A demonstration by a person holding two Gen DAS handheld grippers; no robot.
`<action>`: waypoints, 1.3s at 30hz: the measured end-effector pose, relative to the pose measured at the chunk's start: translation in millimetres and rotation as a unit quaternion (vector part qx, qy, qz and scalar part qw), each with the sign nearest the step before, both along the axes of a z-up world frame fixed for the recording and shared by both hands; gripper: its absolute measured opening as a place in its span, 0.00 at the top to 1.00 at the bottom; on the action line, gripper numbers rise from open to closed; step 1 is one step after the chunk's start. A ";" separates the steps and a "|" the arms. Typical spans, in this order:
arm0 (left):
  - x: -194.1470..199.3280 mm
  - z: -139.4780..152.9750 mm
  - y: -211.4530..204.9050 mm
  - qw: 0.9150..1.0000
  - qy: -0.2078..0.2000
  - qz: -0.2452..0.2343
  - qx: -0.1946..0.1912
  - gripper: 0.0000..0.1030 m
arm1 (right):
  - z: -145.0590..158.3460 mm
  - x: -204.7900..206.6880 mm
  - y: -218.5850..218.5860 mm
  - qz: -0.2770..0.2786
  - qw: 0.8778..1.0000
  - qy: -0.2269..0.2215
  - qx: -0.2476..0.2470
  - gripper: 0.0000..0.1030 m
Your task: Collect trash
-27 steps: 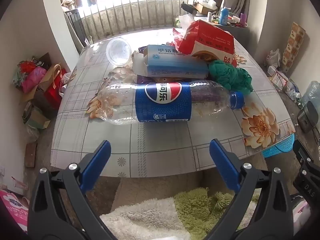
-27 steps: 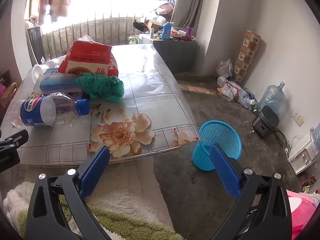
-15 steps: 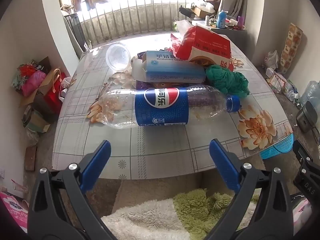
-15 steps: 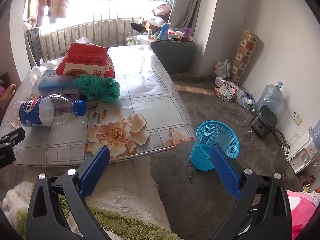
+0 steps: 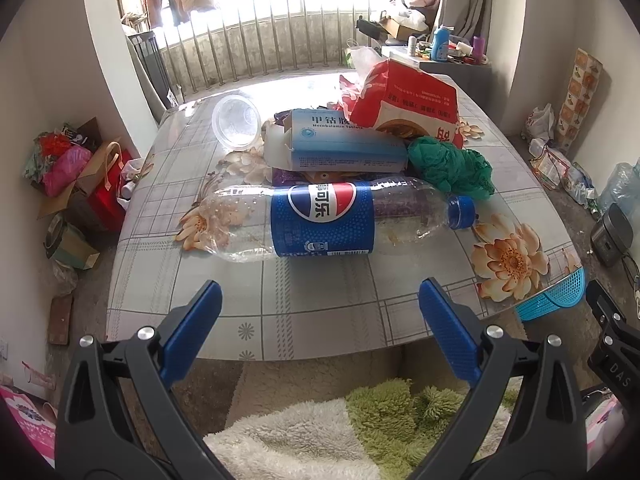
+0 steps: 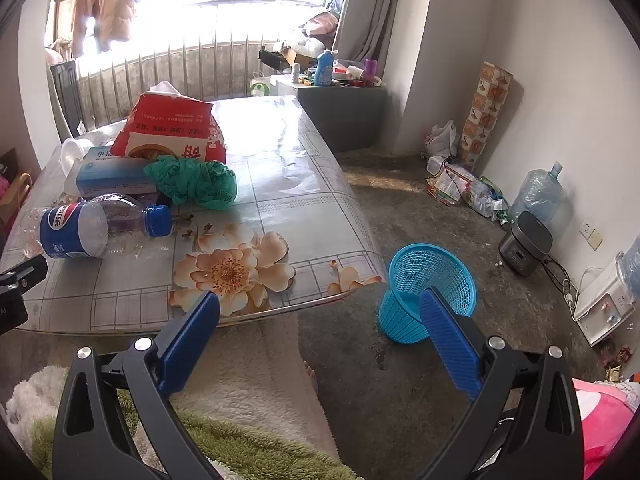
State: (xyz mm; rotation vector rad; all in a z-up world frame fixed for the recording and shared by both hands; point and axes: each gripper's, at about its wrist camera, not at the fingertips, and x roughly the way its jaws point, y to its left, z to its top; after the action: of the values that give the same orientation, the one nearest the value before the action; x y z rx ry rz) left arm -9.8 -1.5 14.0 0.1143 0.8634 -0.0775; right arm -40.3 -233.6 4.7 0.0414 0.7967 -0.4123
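Since the earlier frames both my views have pulled back a little from the bench [image 5: 280,320]; the trash itself lies where it did. I hold my left gripper [image 5: 316,308] wide open and empty, tilted down at the Pepsi bottle [image 5: 324,222], which lies on its side nearest me, so I judge it the first pick. My right gripper [image 6: 320,320] is spread open and empty too, hanging over the floor near the blue mesh basket [image 6: 430,276], which stands just off the bench corner, handy for dropping. I count one bottle, one medicine box [image 5: 340,148], one red bag [image 5: 408,100], one green crumpled bag [image 5: 448,166], one clear cup [image 5: 236,122] and one basket.
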 end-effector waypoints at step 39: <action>1.4 -4.6 -11.1 1.000 0.004 -0.020 0.003 0.08 | -2.2 -1.4 -4.8 -0.010 1.000 0.001 0.004 0.05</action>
State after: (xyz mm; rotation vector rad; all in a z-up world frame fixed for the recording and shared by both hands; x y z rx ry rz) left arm -8.4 -12.5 9.5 0.1371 0.8694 -0.1134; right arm -41.7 -238.4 2.4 0.0559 0.7995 -0.4275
